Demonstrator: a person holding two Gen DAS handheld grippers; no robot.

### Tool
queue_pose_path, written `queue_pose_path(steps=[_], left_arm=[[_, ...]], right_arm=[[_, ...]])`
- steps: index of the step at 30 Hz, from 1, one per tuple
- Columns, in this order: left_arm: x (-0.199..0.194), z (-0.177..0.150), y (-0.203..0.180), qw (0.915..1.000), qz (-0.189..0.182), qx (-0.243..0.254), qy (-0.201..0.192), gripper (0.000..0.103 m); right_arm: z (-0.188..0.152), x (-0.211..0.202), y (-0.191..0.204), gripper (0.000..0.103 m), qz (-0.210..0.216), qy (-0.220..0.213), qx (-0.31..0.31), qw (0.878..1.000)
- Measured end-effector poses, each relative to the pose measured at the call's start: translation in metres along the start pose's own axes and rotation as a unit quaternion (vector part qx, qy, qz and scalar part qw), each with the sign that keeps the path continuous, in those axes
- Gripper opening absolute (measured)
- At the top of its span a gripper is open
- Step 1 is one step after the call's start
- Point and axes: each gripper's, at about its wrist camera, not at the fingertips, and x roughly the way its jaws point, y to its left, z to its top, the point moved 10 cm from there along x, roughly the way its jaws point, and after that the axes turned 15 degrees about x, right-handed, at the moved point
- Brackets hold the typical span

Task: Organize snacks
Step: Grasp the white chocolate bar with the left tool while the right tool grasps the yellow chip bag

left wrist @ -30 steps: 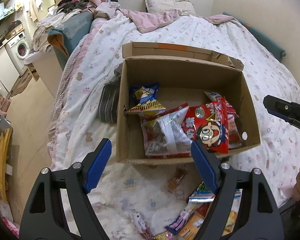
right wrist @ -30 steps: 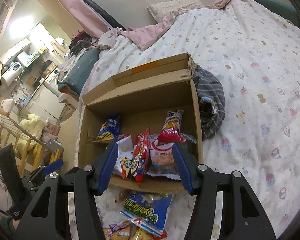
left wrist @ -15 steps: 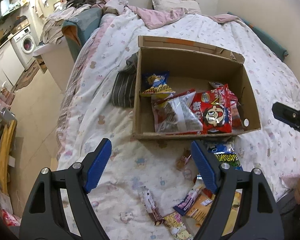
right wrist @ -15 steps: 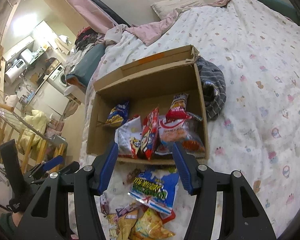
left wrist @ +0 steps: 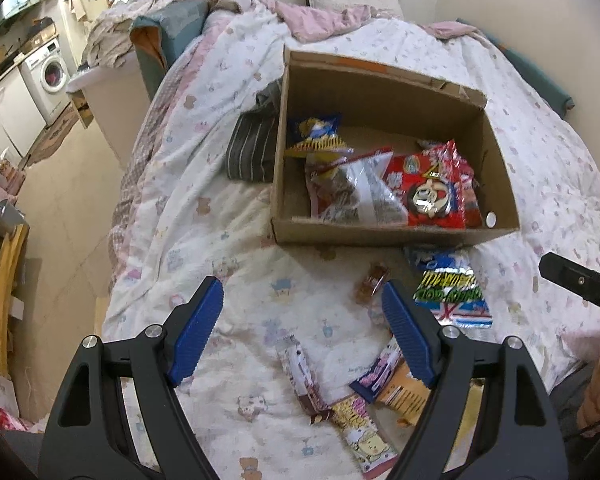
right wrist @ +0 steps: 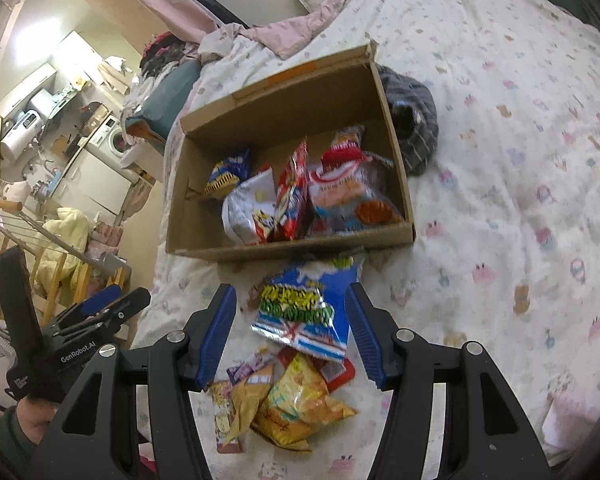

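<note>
Right wrist view: we note both grippers have drawn back from the box [right wrist: 288, 248], now upper centre. Right gripper [right wrist: 291, 330] and left gripper [left wrist: 302, 330] stand open, empty. Loose snacks [right wrist: 296, 396] at lower centre await collection, blue packet [right wrist: 306, 312] nearest.

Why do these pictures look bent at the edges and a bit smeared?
Both views use a fisheye lens: dark rounded corners, and the cardboard box looks skewed. Left wrist view: the snack packets in the box look smeared. Right wrist view: the blue snack bag is softly blurred, and a bright glare patch washes out the upper left wall.
</note>
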Motion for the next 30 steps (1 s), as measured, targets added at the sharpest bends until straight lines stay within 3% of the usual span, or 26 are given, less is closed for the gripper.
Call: queue_pose_path(steps=[9,14,18,20,24,30], left_arm=[[0.017,-0.028,0.031,0.9969,0.015,-0.062,0.046,0.079],[0.034,-0.052,0.041,0.9893,-0.017,-0.112,0.091,0.079],[0.055,-0.076,0.022,0.9782,-0.067,-0.131,0.146,0.078],[0.063,-0.084,0.010,0.9734,-0.085,-0.132,0.167,0.067],[0.074,-0.090,-0.005,0.9736,-0.076,-0.118,0.180,0.064],[0.087,-0.099,-0.021,0.9706,-0.071,-0.092,0.211,0.032]], right_arm=[[-0.011,0.023,-0.014,0.059,-0.021,0.035,0.020,0.999],[-0.013,0.033,-0.014,0.059,-0.025,0.046,0.026,0.998],[-0.012,0.036,-0.011,0.059,-0.026,0.047,0.024,0.998],[-0.012,0.039,-0.012,0.059,-0.029,0.050,0.024,0.998],[-0.014,0.039,-0.016,0.059,-0.031,0.055,0.030,0.998],[-0.022,0.035,-0.026,0.060,-0.026,0.073,0.029,0.997]])
